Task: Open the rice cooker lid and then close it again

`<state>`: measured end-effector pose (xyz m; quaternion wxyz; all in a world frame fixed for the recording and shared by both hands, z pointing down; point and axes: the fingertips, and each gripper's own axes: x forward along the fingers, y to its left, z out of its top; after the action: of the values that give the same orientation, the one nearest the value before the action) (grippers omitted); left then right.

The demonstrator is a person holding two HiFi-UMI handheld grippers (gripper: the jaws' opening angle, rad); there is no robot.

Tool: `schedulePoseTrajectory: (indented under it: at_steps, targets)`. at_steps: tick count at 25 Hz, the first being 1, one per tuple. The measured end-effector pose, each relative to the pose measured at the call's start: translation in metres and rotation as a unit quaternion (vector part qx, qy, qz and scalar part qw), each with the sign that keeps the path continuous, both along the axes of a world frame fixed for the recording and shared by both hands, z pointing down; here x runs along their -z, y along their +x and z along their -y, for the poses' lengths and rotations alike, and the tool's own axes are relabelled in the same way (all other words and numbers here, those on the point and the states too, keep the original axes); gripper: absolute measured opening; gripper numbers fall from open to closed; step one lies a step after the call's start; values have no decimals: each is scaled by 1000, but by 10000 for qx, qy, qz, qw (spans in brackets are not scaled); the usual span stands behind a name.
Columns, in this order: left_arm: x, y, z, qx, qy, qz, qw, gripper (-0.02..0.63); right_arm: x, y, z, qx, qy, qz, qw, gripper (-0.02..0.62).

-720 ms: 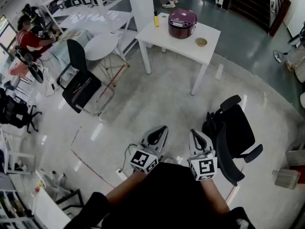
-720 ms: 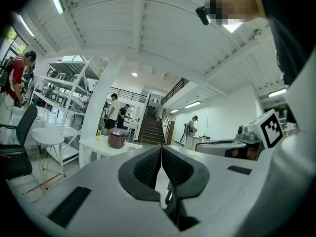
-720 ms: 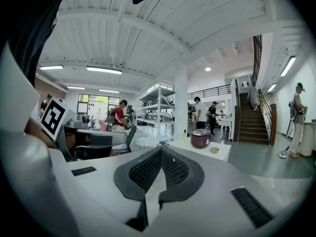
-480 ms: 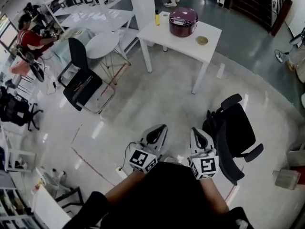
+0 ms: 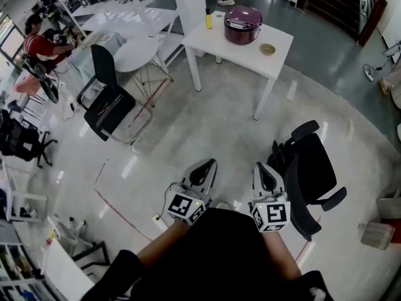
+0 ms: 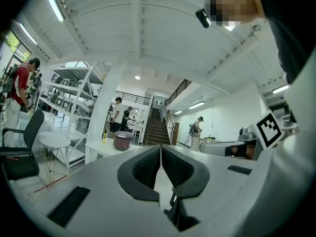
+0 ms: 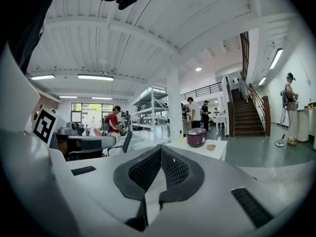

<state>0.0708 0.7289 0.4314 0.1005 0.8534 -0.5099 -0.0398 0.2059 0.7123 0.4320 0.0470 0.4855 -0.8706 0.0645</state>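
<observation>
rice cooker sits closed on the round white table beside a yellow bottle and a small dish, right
No: the rice cooker sits closed on the rectangular white table, not the round table, beside the yellow bottle and small dish, as the head view shows.

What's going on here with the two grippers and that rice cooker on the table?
A person holds the left gripper and right gripper close in front, both shut and empty. The rice cooker, lid down, sits on a white table across the floor, well out of reach, beside a yellow bottle and a small dish.
</observation>
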Motion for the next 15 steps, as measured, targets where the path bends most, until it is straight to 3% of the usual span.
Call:
schedulePoseTrajectory:
  at_steps: [3, 4, 6, 8, 15]
  targets:
    - [1, -9, 4, 140, -10, -38, 9999, 5, 0, -1, 3, 3, -35, 1, 10000, 8]
    - [1, -13, 6, 202, -20, -34, 9998, 28, -1, -2, 5, 32, -85, 13, 10000, 45]
    - [-4, -18, 10, 311, -89, -20, 9995, 156, -6, -1, 7, 97, -194, 28, 9998, 168]
    - [-7, -22, 11, 391, -178, -16, 9991, 204, -7, 1, 7, 102, -219, 10, 9997, 205]
    - [-12, -30, 7, 394, -334, 49, 9987, 236, -8, -2, 6, 233, -260, 52, 9994, 229]
